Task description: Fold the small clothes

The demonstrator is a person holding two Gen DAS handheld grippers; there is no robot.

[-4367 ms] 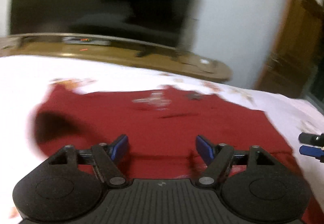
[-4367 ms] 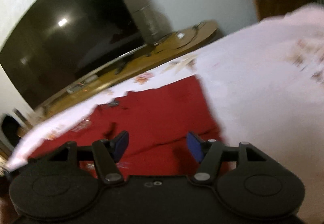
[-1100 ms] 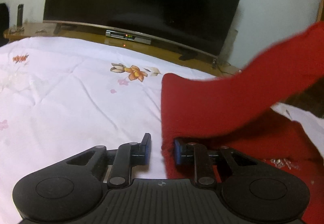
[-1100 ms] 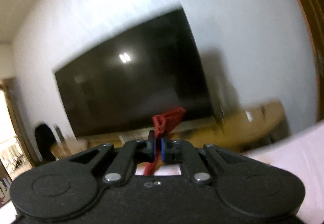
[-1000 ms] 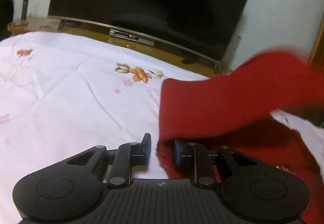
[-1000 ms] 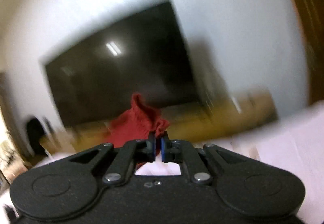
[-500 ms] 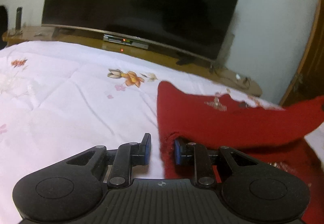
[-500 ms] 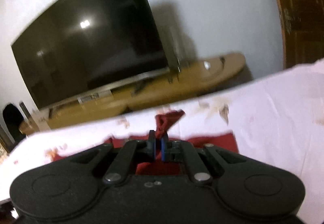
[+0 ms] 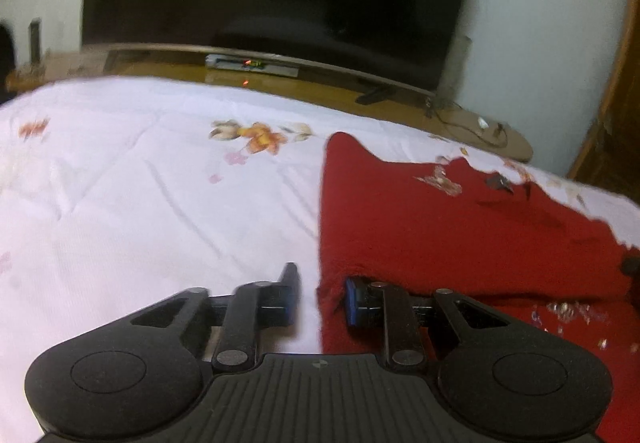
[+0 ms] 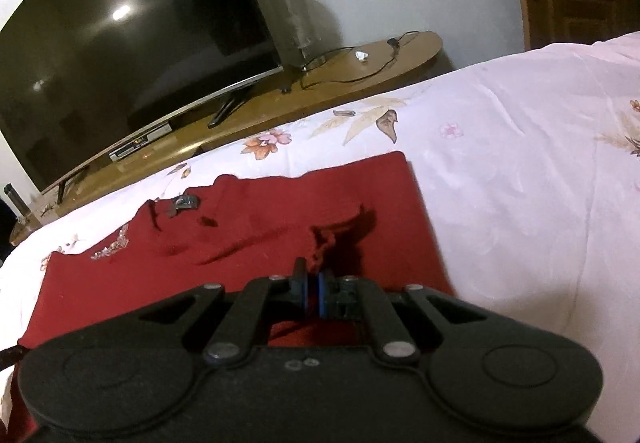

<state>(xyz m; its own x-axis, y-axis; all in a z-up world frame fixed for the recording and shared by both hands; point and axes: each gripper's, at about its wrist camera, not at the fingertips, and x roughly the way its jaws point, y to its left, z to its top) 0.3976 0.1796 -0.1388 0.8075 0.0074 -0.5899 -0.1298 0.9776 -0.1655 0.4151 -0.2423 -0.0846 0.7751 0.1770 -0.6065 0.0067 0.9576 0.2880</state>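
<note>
Behind the bed (image 10: 520, 171), a large dark television (image 10: 120, 23) is standing on a long wooden stand (image 10: 360, 63), and everything is being played out on the white flowered bedspread in front of it. A red garment (image 10: 248, 239) is being laid flat across that bedspread, its far edge lying toward the television. The right gripper (image 10: 311, 289) is being held low over the garment's near part, its jaws pressed together on a bunched fold of the red fabric, which is sticking up just beyond the tips; that pinch is likely being kept so the carried flap can be set down over the layer beneath. The left gripper (image 9: 320, 295) is being kept at the garment's (image 9: 440, 227) left edge, its jaws standing partly spread and astride the hem, one finger on the bare bedspread (image 9: 140, 203), the other under a lip of red cloth, apparently to anchor that side. No firm squeeze is being shown there.
</note>
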